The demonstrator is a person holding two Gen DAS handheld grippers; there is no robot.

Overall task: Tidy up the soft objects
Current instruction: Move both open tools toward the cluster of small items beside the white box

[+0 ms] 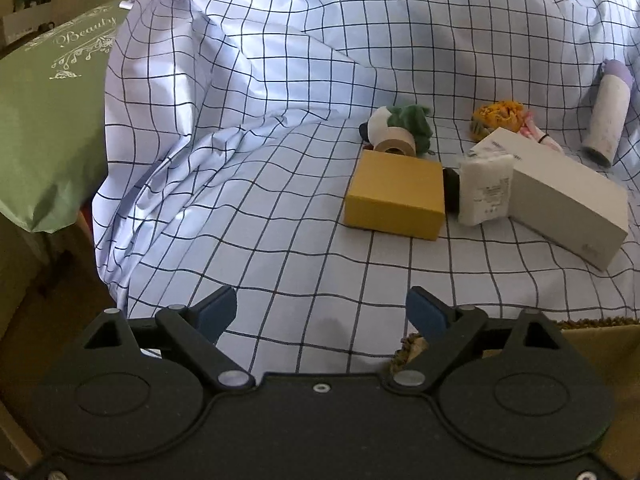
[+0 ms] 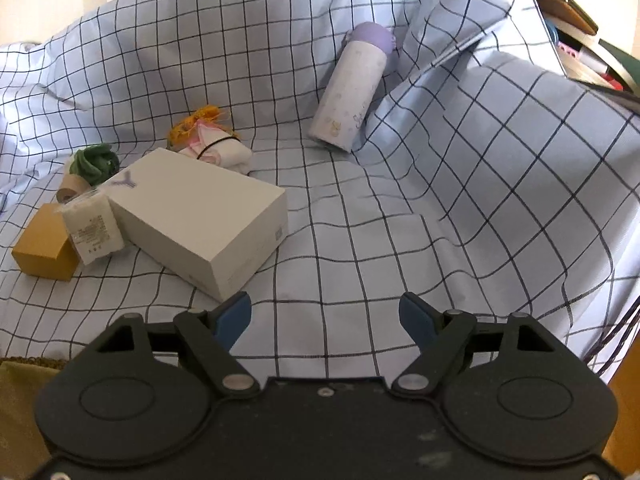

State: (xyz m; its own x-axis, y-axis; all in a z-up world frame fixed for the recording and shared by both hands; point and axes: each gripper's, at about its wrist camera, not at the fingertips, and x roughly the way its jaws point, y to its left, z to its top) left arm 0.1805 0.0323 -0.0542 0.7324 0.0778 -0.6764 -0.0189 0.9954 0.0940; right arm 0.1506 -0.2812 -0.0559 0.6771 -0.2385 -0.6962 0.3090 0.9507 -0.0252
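Bare checked cloth point(image 1: 256, 216) lies in front of the left gripper point(image 1: 322, 314), whose jaws stand wide apart with nothing between them; the way ahead and to the left is unobstructed up to the raised folds. To the right a mustard-yellow cardboard box point(image 1: 396, 196), a white wrapped soft pack point(image 1: 485, 190) and a long white rectangular box point(image 1: 568, 200) stand close together, the pack wedged between both; a small dark object, hard to identify, fills the gap. Behind them a tan tape roll point(image 1: 396, 145) touches a green plush toy point(image 1: 408, 122).

The right gripper point(image 2: 325, 316), likewise spread, faces bare cloth. The white box's corner sits just beside its left finger. A white cylindrical bottle with lilac cap point(image 2: 354, 88) leans against a tall fold on the right.
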